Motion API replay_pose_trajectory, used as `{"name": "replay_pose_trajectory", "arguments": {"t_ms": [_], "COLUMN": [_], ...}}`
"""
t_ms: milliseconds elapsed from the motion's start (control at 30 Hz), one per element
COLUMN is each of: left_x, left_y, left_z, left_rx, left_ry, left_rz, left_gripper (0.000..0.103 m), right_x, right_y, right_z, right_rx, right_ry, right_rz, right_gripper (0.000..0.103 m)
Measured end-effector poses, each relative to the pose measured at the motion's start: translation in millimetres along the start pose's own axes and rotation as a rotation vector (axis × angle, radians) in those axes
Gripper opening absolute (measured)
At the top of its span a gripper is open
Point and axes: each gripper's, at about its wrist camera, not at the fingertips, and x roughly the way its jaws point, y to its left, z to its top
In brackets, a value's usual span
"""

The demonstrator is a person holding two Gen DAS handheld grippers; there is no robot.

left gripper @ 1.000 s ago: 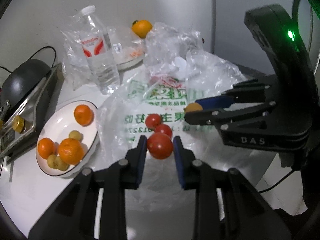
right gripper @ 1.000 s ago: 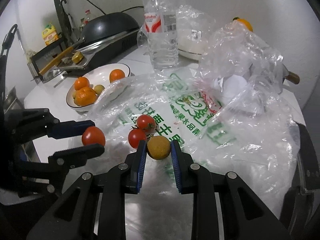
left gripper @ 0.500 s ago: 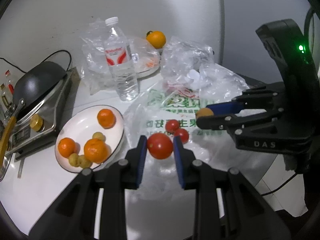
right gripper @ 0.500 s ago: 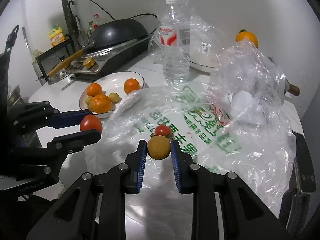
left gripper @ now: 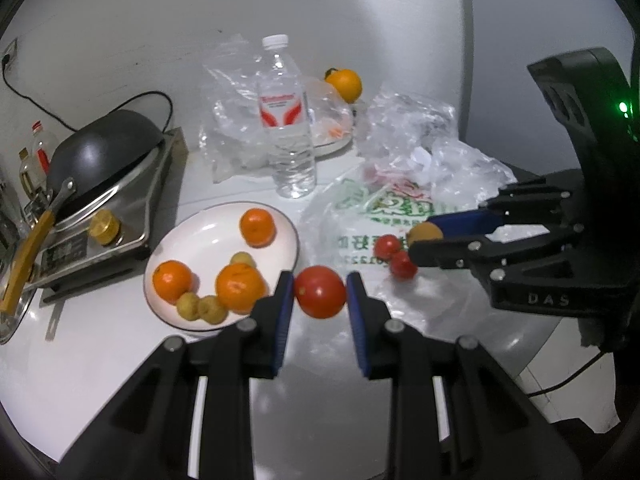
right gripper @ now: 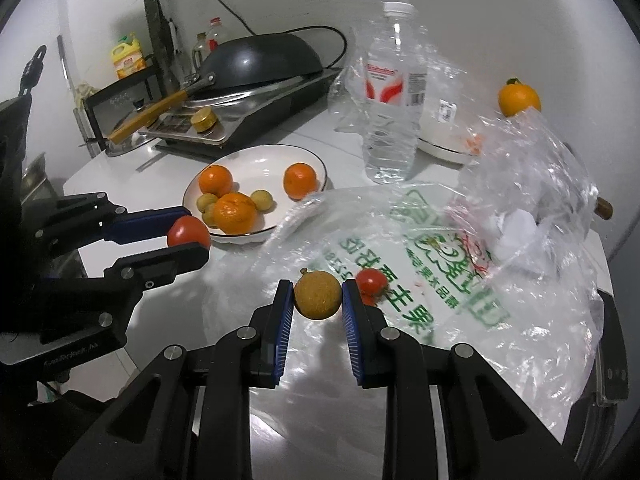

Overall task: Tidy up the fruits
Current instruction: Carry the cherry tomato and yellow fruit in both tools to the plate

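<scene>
My left gripper [left gripper: 320, 292] is shut on a red tomato [left gripper: 320, 291], held above the table just right of the white plate [left gripper: 208, 236]. That plate carries three oranges [left gripper: 257, 227] and several small yellow-brown fruits [left gripper: 200, 307]. My right gripper [right gripper: 318, 295] is shut on a small round yellow-brown fruit [right gripper: 318, 295] above the printed plastic bag [right gripper: 432, 280]. Two small tomatoes [left gripper: 394, 254] lie on the bag; the right wrist view shows only one of them [right gripper: 372, 282]. Each view shows the other gripper: the right one [left gripper: 430, 238] and the left one [right gripper: 188, 236].
A water bottle [left gripper: 286, 120] stands behind the plate. Crumpled clear bags [left gripper: 412, 132] and another orange [left gripper: 344, 84] lie at the back by a covered dish [right gripper: 444, 148]. A stove with a black wok [left gripper: 104, 152] fills the left side. The table edge [right gripper: 604, 292] falls away at right.
Both grippers have pulled back and up with their fruit, toward the plate side. The plate, stove and bottle now sit nearer the middle of both views.
</scene>
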Motion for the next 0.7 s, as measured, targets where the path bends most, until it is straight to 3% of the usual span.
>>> {"name": "replay_pose_trajectory", "arguments": {"t_ms": [700], "left_x": [3.0], "left_y": [65.2], "left_z": [-1.6], "left_rx": [-0.061], "left_ry": [-0.028], "left_rz": [0.031], "left_gripper": [0.027], "right_x": [36.7], "right_y": [37.4], "right_z": [43.6], "right_rx": [-0.073], "right_ry": [0.028], "right_rz": [0.014], "right_gripper": [0.027]}}
